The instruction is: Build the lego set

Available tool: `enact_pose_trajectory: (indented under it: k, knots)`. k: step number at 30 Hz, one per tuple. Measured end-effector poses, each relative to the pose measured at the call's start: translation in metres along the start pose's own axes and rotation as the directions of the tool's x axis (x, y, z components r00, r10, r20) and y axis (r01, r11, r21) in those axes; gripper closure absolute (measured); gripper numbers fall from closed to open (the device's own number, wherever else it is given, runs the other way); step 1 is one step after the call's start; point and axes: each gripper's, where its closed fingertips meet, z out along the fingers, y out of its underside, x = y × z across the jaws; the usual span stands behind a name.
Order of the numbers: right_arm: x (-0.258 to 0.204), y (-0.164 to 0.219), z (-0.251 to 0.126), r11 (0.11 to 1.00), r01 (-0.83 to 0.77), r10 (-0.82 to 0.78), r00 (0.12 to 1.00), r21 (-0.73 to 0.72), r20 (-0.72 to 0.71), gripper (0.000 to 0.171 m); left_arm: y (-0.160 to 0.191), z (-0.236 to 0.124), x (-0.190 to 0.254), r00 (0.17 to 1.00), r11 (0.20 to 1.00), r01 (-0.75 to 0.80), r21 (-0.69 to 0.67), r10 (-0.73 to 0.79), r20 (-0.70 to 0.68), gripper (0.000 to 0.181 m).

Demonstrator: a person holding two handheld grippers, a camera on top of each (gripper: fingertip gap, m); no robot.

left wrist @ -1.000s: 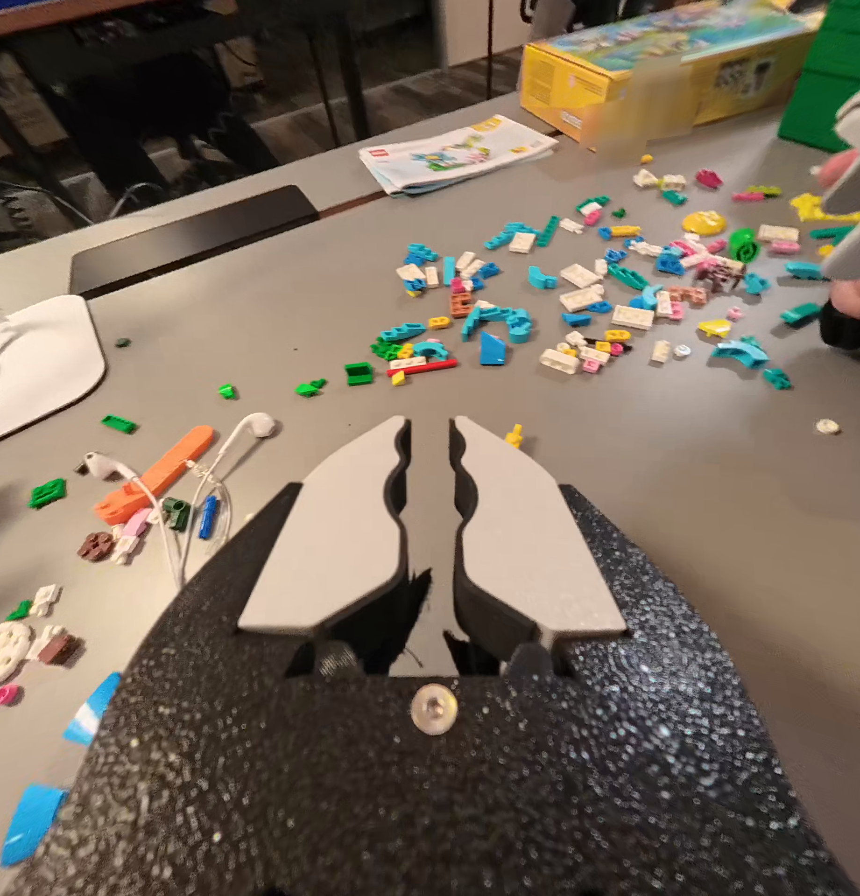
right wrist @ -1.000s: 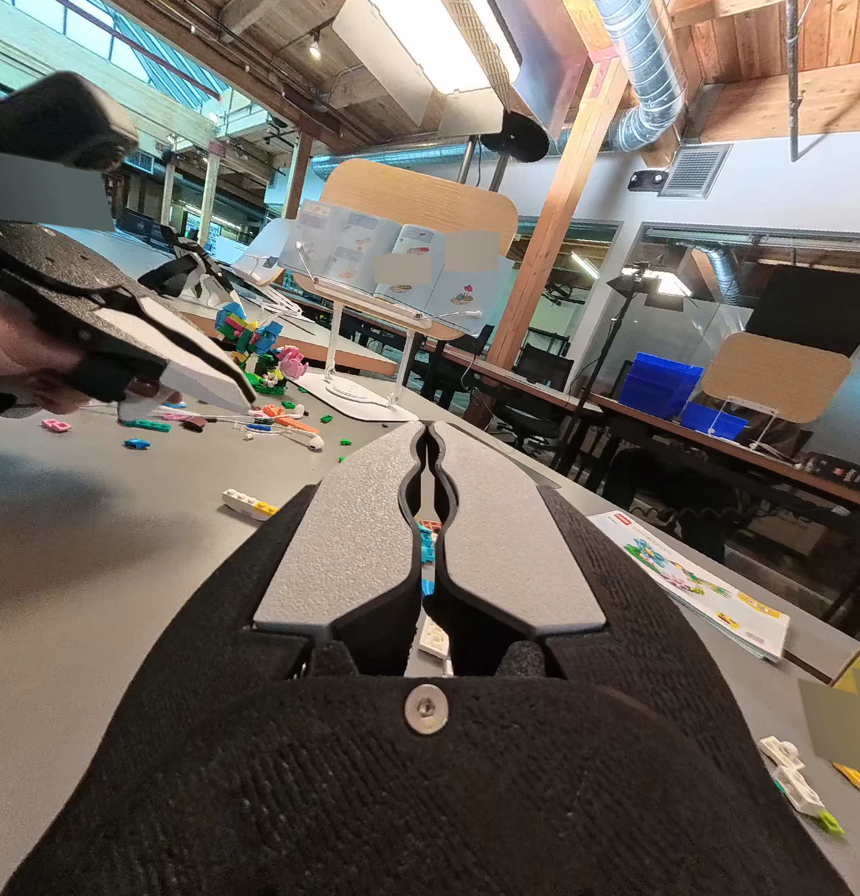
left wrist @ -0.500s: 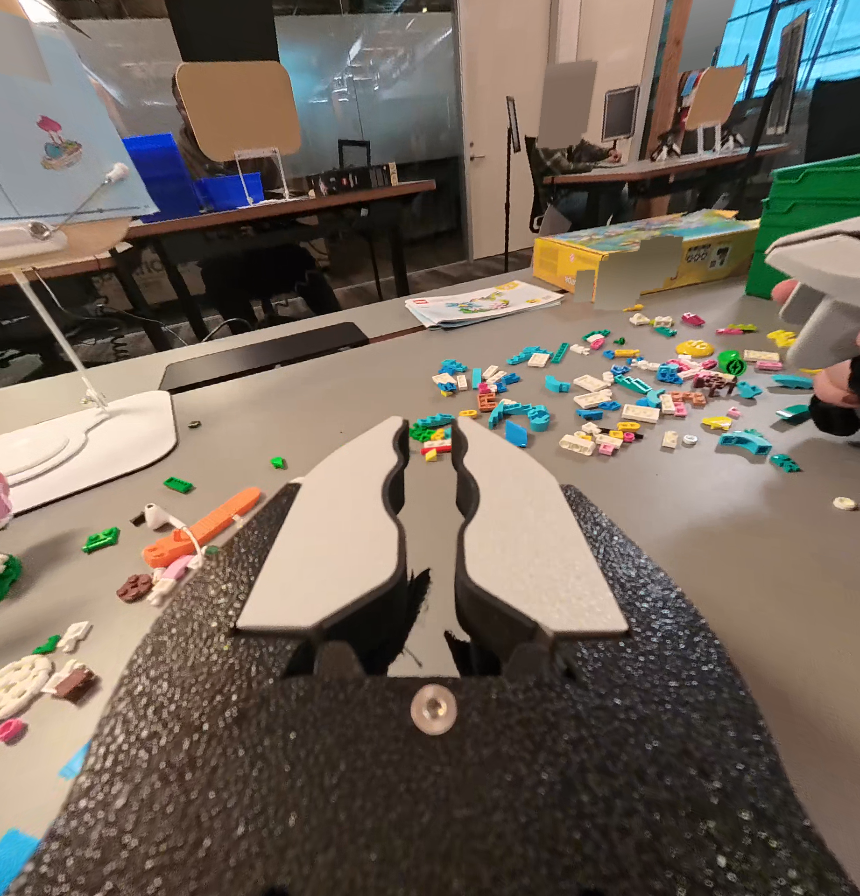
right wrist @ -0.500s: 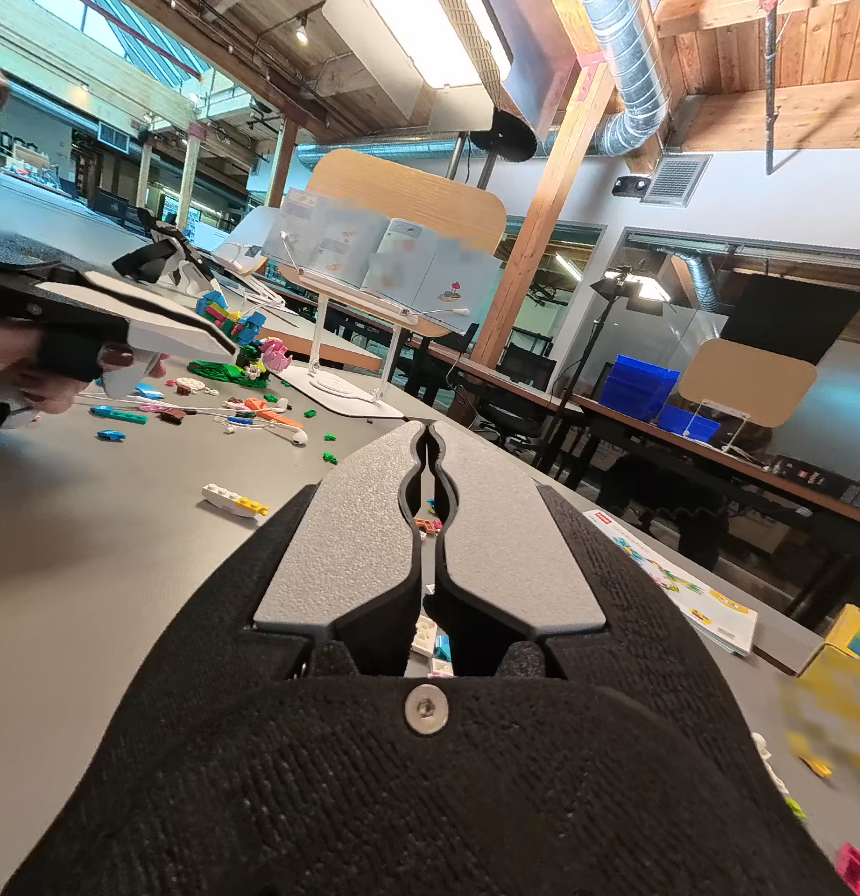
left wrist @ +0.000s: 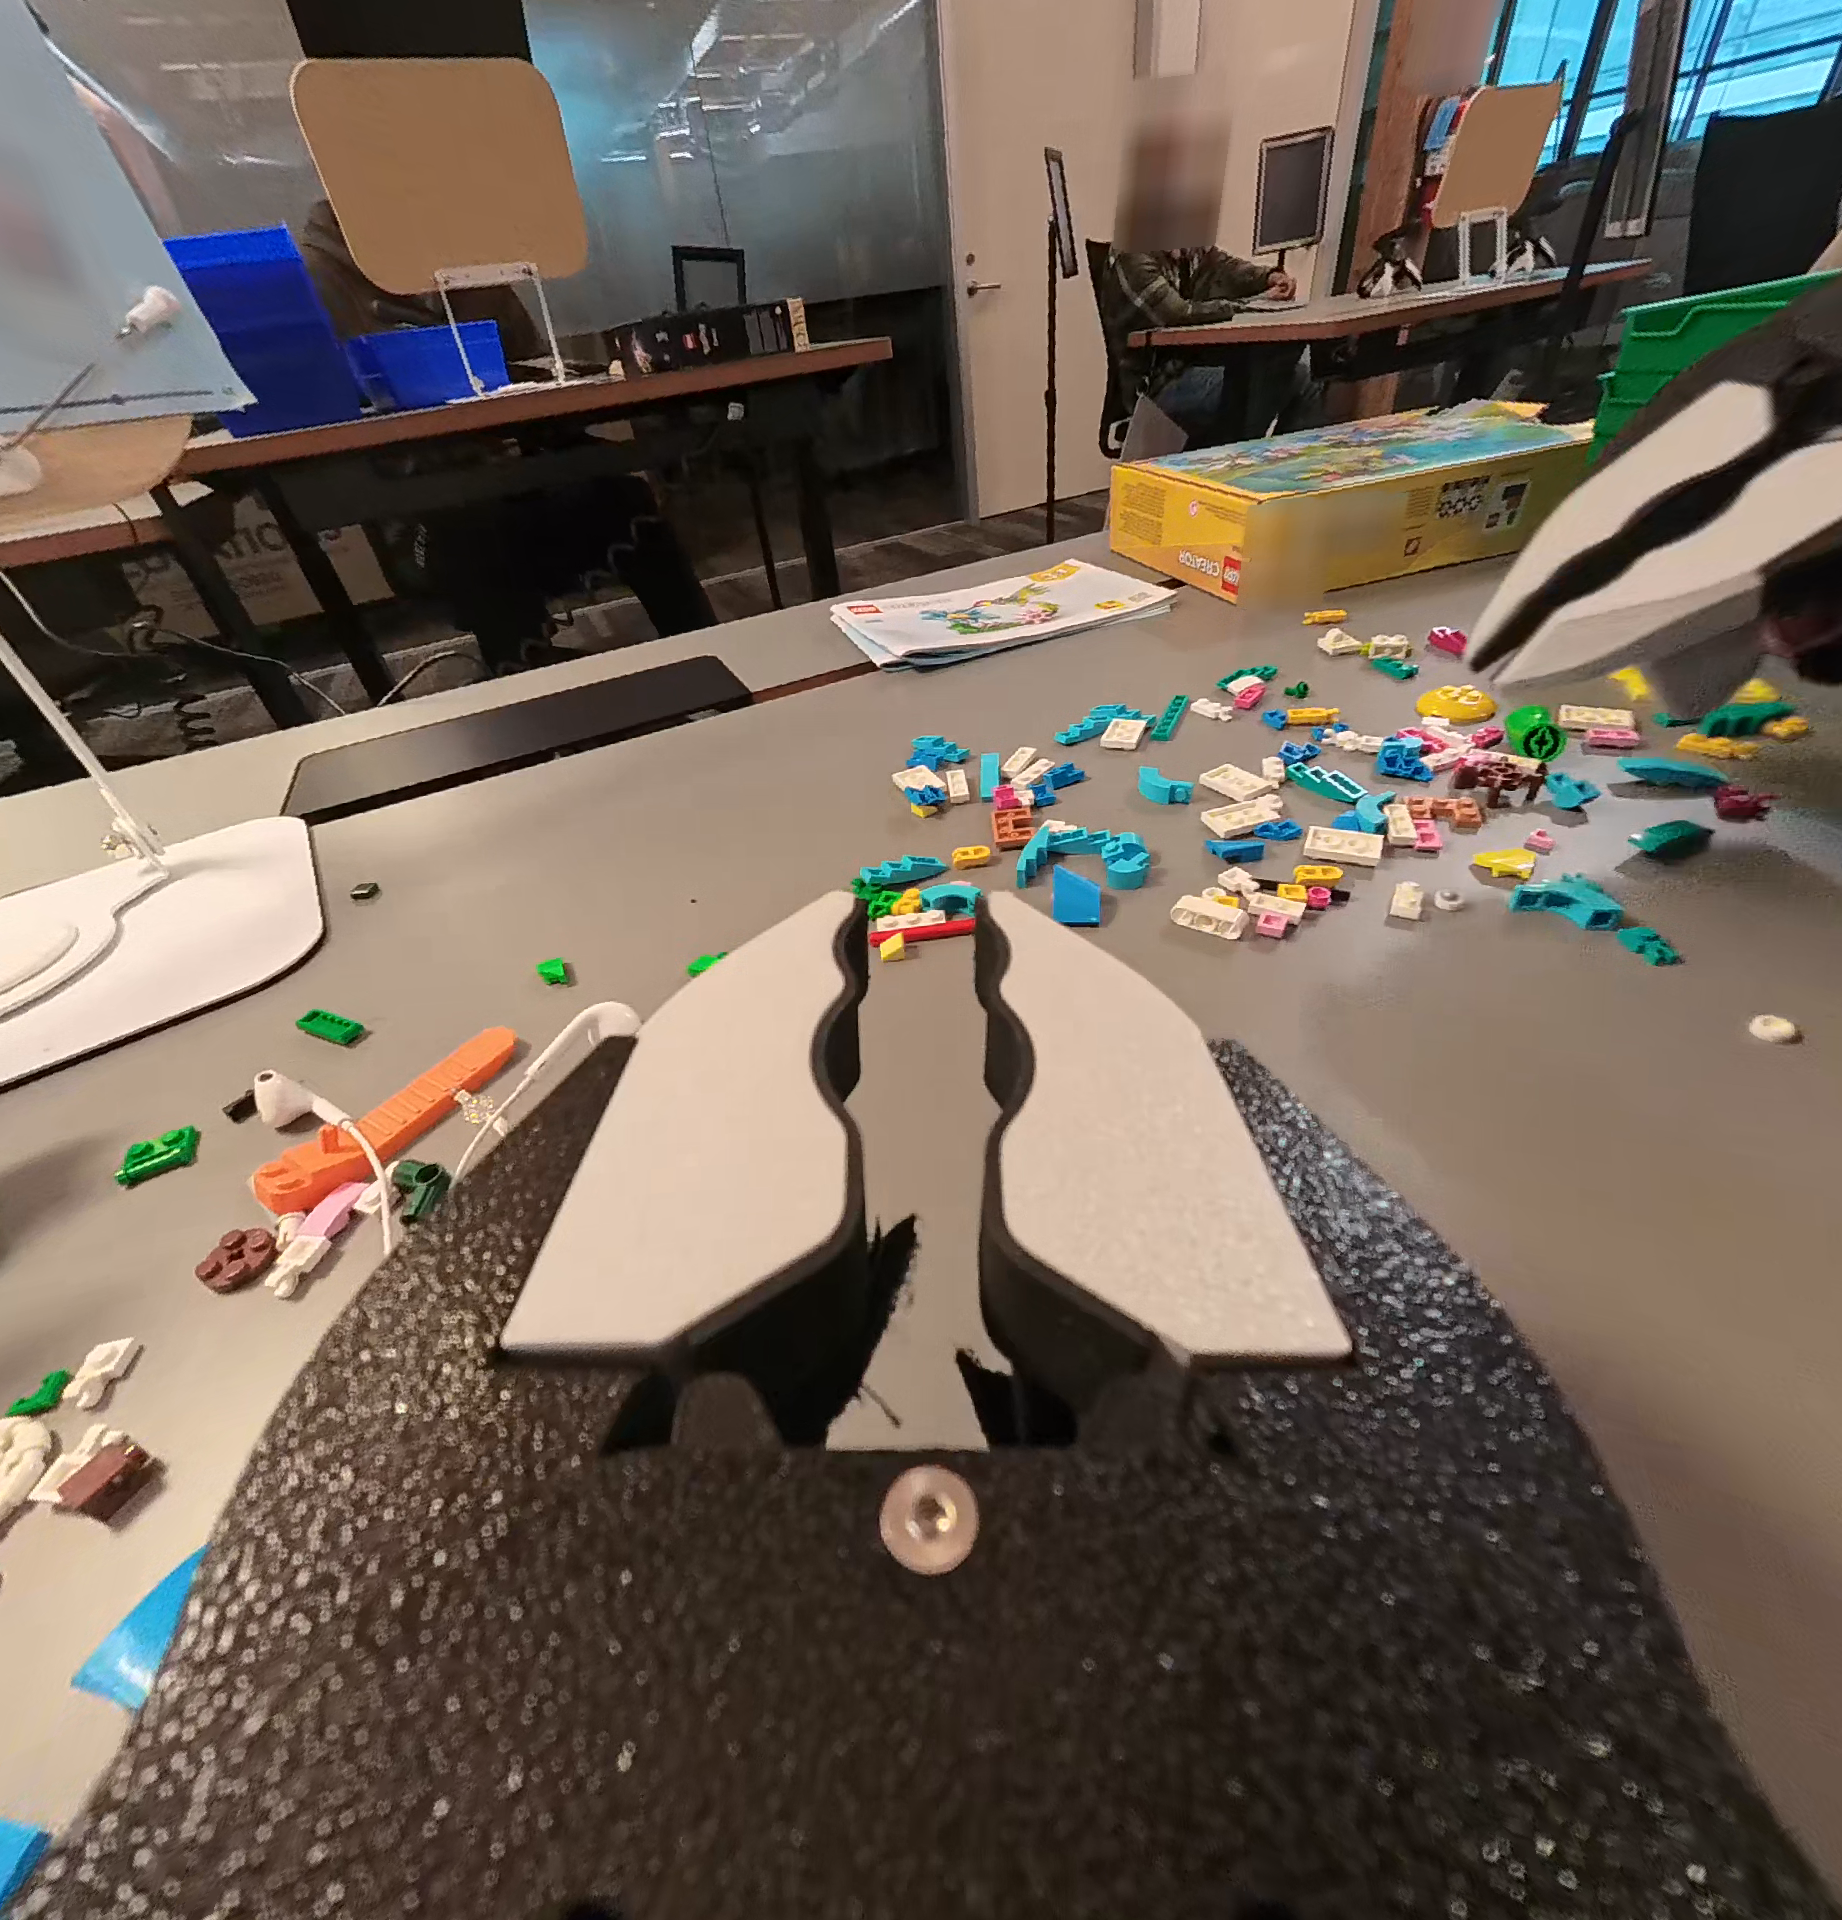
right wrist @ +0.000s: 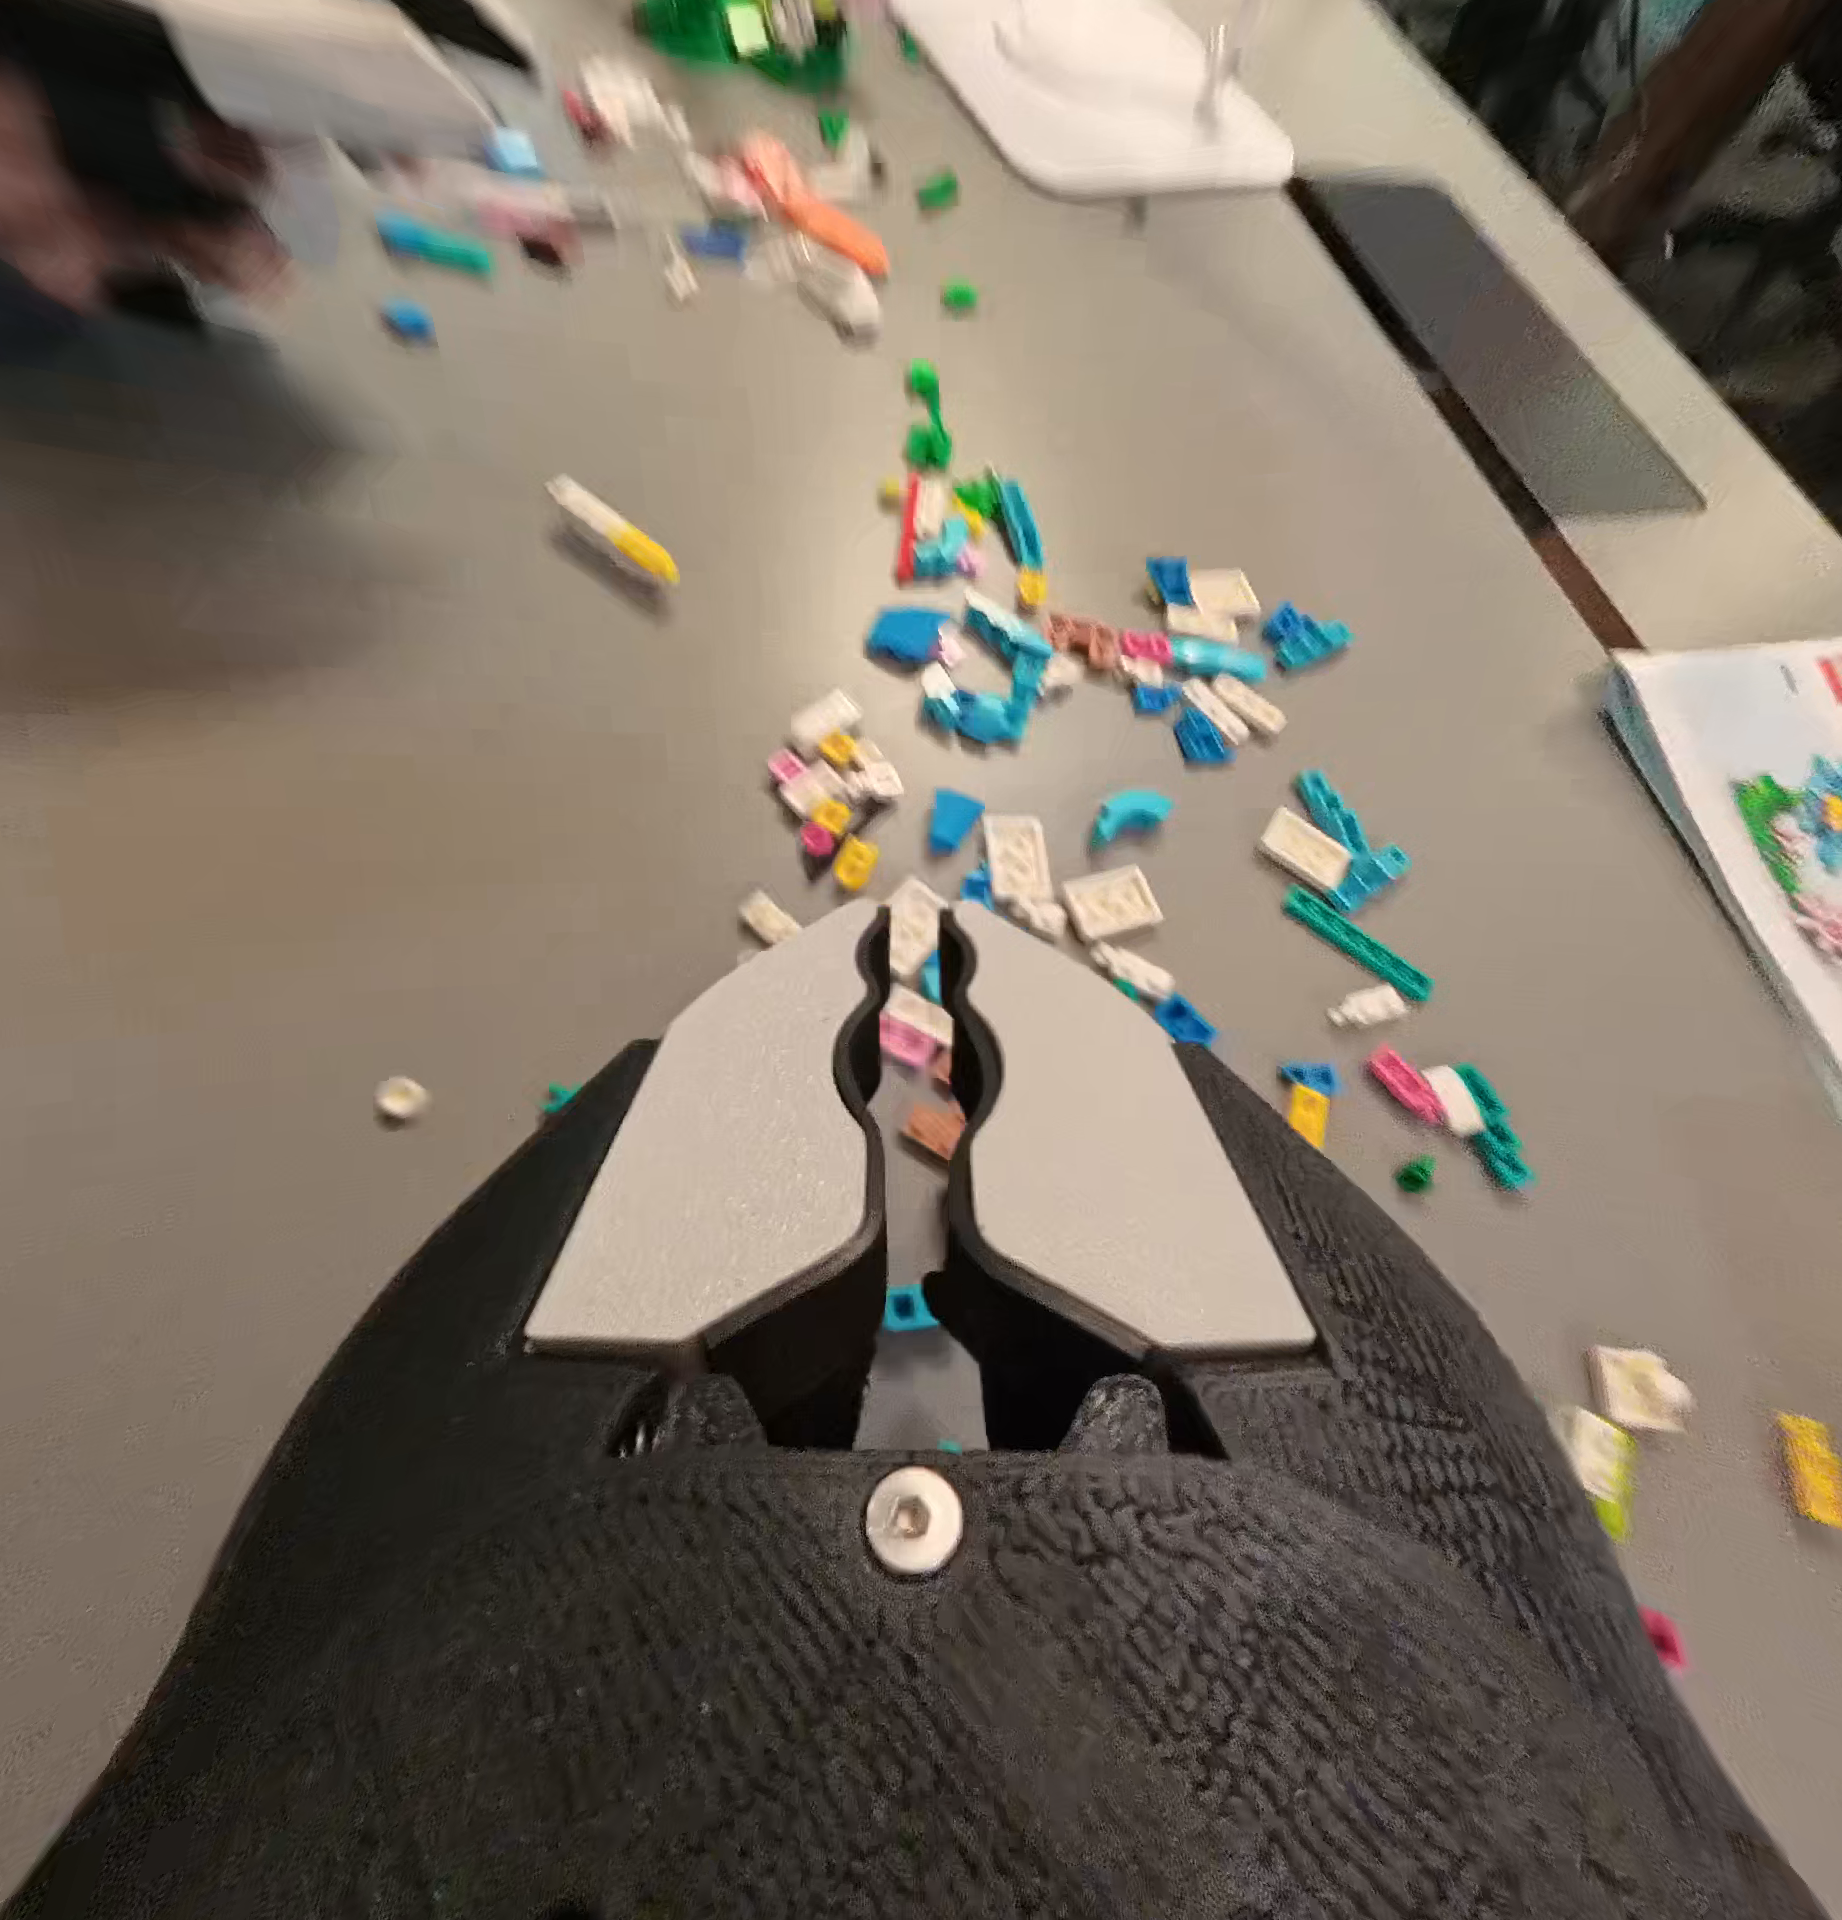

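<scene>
Loose lego pieces (left wrist: 1260, 810) in teal, white, pink and yellow lie scattered on the grey table (left wrist: 1519, 1143). My left gripper (left wrist: 919, 914) is open by a moderate gap and empty, low over the table, with its tips short of a red and white piece cluster (left wrist: 922, 925). My right gripper (right wrist: 914, 920) hangs tilted down over the pile (right wrist: 1052, 727). It is parted by a narrow gap and holds nothing, and white plates (right wrist: 1016, 852) lie just past its tips. It also shows in the left wrist view (left wrist: 1483, 665), above the pile's far right.
An instruction booklet (left wrist: 1000, 623) and a yellow box (left wrist: 1343, 509) lie at the back. An orange brick separator (left wrist: 387, 1122) with white earbuds (left wrist: 273, 1096) lies at the left. Also there are a white stand base (left wrist: 117, 935), a black strip (left wrist: 512, 727), green bins (left wrist: 1727, 343) and a white-yellow brick (right wrist: 610, 530). About 20 cm separates my left fingertips from my right. My left tips are roughly 8 cm from the white-yellow brick (right wrist: 610, 530).
My right gripper has swung from pointing across the room to pointing down at the pile, and its jaws have parted slightly. My left gripper's jaws have widened a little.
</scene>
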Motion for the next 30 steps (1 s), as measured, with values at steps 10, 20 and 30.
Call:
enact_pose_trajectory:
  k: [10, 20, 30]
  knots:
    - [0.085, 0.017, 0.014, 0.928, -0.026, 0.045, 0.998, -0.373, 0.042, 0.163, 0.003, 0.002, 0.005, 0.998, 0.998, -0.061, -0.018, 0.061, -0.004, 0.164]
    - [0.123, 0.013, 0.052, 0.71, -0.488, 0.559, 0.829, -0.508, -0.016, 0.15, 0.0, 0.0, 0.008, 0.998, 0.998, -0.062, 0.005, 0.062, -0.013, 0.172]
    - [0.109, -0.034, 0.108, 0.776, -0.384, 0.48, 0.874, -0.501, 0.074, 0.158, 0.001, 0.0, 0.009, 0.997, 0.997, -0.075, 0.0, 0.075, -0.009, 0.172]
